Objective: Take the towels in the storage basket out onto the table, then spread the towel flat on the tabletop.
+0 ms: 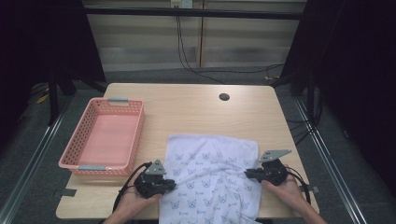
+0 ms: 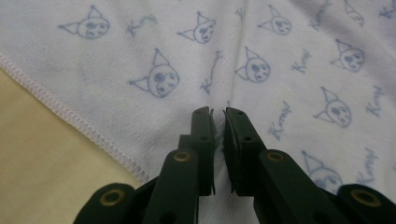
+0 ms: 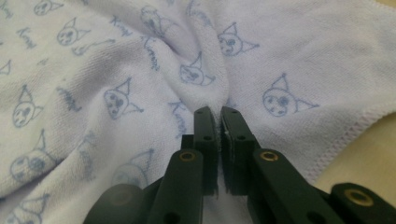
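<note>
The towel (image 1: pixel 212 175) runs off the bottom edge of the high view

An empty pink basket (image 1: pixel 103 137) sits at the left of the wooden table (image 1: pixel 196 109).

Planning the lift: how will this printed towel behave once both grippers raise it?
The printed towel is probably floppy: it bunches at the right gripper. It will likely sag between that and the left gripper. The terry weave looks grippy.
</note>
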{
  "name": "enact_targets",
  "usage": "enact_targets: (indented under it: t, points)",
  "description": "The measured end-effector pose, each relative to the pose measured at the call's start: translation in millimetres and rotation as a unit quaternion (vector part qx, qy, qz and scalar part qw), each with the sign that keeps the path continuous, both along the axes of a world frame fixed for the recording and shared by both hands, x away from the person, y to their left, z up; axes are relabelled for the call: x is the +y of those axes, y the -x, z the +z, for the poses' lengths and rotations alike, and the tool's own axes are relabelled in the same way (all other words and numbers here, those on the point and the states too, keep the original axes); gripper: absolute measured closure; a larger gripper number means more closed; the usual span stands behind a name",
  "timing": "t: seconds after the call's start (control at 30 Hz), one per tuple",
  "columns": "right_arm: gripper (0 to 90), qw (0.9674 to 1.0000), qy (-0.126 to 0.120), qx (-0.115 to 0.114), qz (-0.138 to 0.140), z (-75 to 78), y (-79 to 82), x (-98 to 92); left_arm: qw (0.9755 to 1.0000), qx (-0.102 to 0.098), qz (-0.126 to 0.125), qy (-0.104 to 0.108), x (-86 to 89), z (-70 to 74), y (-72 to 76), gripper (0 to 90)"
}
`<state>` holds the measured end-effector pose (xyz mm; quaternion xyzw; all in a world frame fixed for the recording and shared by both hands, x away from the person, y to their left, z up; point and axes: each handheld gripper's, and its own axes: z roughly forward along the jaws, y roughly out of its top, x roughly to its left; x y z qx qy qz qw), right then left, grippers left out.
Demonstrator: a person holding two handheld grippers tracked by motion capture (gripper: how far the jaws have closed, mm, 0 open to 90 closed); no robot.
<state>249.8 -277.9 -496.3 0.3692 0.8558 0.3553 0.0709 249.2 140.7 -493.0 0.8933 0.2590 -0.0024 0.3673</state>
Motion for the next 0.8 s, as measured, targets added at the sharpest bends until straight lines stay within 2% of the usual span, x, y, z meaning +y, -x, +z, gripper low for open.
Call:
enact_targets:
  t: [0.1, 0.17, 0.2, 0.23, 0.27, 0.37, 0.4, 0.47, 0.57, 0.67, 0.73, 0.77, 0.8]
  points:
    - [86.3, 0.9999, 0.004, 0.009, 0.010, 2.0, 15.9, -0.1, 0.9998, 0.016, -0.011, 0.004, 2.9, 1.2, 13.4, 79.2]
    - [85.4, 0.9997, 0.001, 0.020, 0.013, 3.1, 24.4, -0.9, 0.9997, 0.010, -0.020, -0.003, 0.9, 2.9, 20.9, 76.4]
    - [82.5, 0.9996, 0.003, 0.021, 0.016, 3.6, 27.4, -1.5, 0.9996, 0.008, -0.025, -0.003, -0.7, 4.1, 20.8, 73.7]
    - [75.4, 0.9995, 0.001, 0.023, 0.020, 4.3, 28.8, -2.5, 0.9996, 0.001, -0.028, -0.001, -2.1, 6.2, 18.4, 71.4]
    - [69.4, 0.9997, -0.006, 0.020, 0.015, 4.9, 28.1, -3.8, 0.9995, 0.002, -0.026, 0.018, -3.7, 7.8, 13.3, 68.1]
    - [63.9, 0.9980, -0.062, 0.011, -0.011, 11.3, 15.5, -12.1, 0.9990, -0.016, 0.010, 0.041, -7.2, 15.4, -10.3, 64.6]
    - [62.7, 0.9973, -0.069, 0.002, -0.024, 14.0, 9.6, -15.2, 0.9984, -0.015, 0.022, 0.049, -7.9, 16.6, -20.2, 64.5]
    - [58.9, 0.9973, -0.052, -0.023, -0.046, 18.0, -2.5, -18.7, 0.9973, -0.018, 0.047, 0.053, -11.5, 16.7, -38.0, 64.0]
    - [53.8, 0.9963, -0.030, -0.043, -0.068, 17.9, -22.0, -22.5, 0.9969, -0.014, 0.055, 0.054, -17.8, 15.3, -60.8, 63.5]
    - [50.7, 0.9957, -0.017, -0.044, -0.080, 12.8, -40.0, -25.0, 0.9955, -0.011, 0.071, 0.062, -19.8, 15.5, -79.4, 61.9]
    - [49.7, 0.9954, -0.018, -0.039, -0.086, 6.9, -50.8, -26.8, 0.9952, -0.011, 0.075, 0.063, -21.5, 14.1, -88.1, 62.7]
    - [48.4, 0.9949, -0.016, -0.036, -0.092, 4.2, -55.2, -27.5, 0.9944, -0.020, 0.081, 0.064, -21.8, 12.6, -91.6, 64.2]
    - [48.2, 0.9950, -0.013, -0.034, -0.093, 1.4, -59.7, -28.7, 0.9937, -0.019, 0.094, 0.059, -22.4, 10.1, -96.0, 64.0]
